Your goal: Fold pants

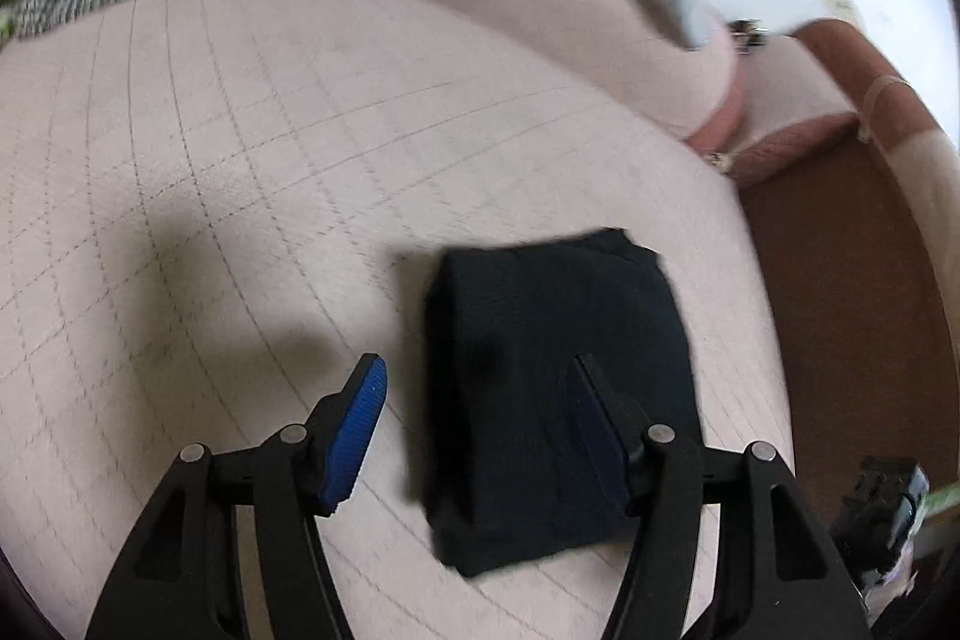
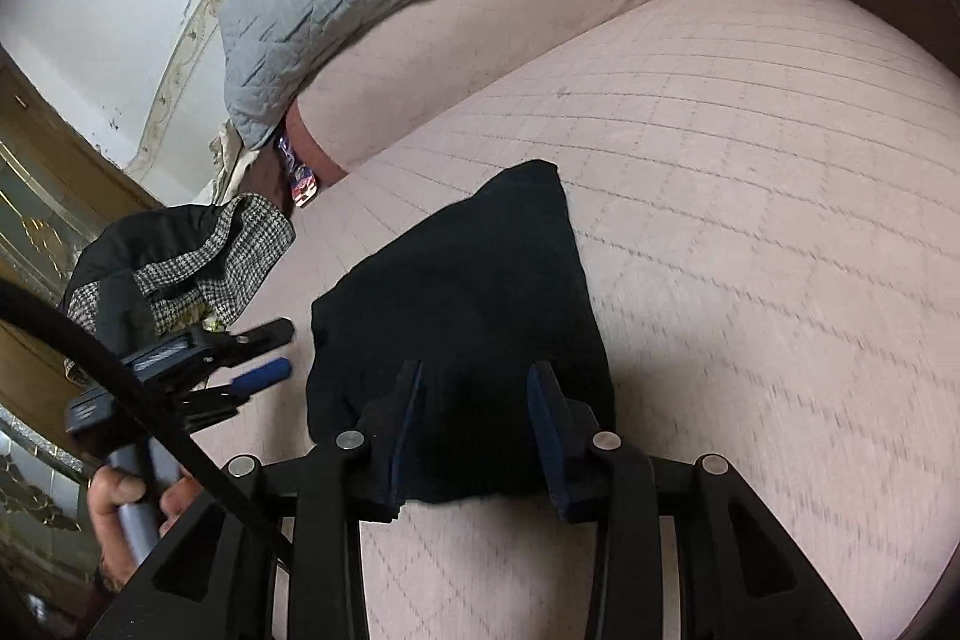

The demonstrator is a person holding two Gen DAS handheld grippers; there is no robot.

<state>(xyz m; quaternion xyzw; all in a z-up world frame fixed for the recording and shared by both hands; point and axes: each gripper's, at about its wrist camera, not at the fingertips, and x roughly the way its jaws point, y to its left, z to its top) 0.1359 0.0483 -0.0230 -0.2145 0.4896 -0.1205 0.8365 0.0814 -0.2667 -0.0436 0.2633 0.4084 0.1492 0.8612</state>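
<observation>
A: In the left wrist view, what was hard to see?
B: The folded black pants (image 1: 552, 400) lay blurred on the pink quilted bed (image 1: 240, 160). The left hand-held gripper (image 1: 474, 388) stood open above them, holding nothing.
A: And the right wrist view?
B: The right hand-held gripper (image 2: 477, 382) hung open over the pants' near edge, which it partly hid. Free bed lay to the right.
</observation>
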